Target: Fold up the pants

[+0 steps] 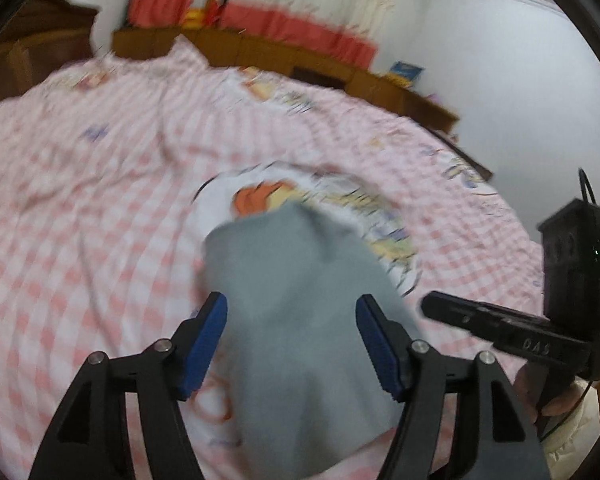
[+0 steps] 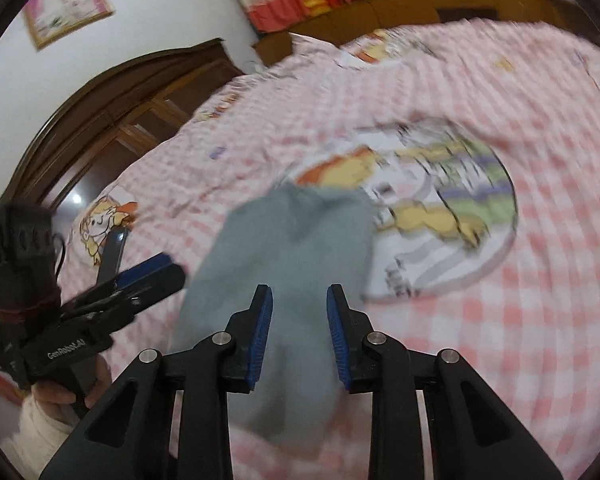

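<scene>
We're hovering both grippers, left (image 1: pixel 291 340) and right (image 2: pixel 299 336), jaws apart, over soft, floppy grey pants (image 1: pixel 300 308); we're guessing grab the near edge

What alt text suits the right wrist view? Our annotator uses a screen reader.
Gray pants lie on a pink checked bedspread, with the open right gripper just above them. The left gripper shows at left; the image is motion-blurred.
</scene>
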`<action>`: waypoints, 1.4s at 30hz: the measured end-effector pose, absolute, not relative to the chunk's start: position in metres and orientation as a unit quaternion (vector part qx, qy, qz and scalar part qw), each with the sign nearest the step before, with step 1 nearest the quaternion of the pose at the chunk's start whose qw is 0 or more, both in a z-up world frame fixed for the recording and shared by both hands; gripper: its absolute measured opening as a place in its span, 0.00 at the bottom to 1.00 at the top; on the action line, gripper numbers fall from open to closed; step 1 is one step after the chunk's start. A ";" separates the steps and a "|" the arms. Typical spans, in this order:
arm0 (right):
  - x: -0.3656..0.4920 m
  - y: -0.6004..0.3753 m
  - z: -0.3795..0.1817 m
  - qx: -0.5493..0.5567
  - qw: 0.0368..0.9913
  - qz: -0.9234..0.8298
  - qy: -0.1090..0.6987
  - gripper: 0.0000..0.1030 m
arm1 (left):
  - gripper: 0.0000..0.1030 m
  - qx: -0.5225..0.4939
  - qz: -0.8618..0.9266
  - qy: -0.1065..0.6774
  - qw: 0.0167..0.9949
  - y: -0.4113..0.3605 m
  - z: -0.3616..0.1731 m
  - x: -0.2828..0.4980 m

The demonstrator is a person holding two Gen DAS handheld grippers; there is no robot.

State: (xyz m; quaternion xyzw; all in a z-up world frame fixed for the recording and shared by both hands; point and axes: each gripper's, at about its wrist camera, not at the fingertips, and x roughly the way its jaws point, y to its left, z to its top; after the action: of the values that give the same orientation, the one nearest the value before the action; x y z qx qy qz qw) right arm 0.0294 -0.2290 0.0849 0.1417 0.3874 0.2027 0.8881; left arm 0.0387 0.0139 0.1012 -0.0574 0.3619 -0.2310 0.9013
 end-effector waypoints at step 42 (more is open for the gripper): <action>-0.023 -0.212 0.019 0.072 0.860 0.177 0.473 0.17 | 0.49 -0.057 -0.155 0.491 0.856 0.020 0.024 -0.005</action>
State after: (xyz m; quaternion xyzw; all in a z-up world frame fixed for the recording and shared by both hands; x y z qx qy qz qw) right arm -0.0230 -0.2125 0.0189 0.0717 0.4733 0.1775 0.8599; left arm -0.0046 0.0198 0.0243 -0.0568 0.4905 -0.1548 0.8557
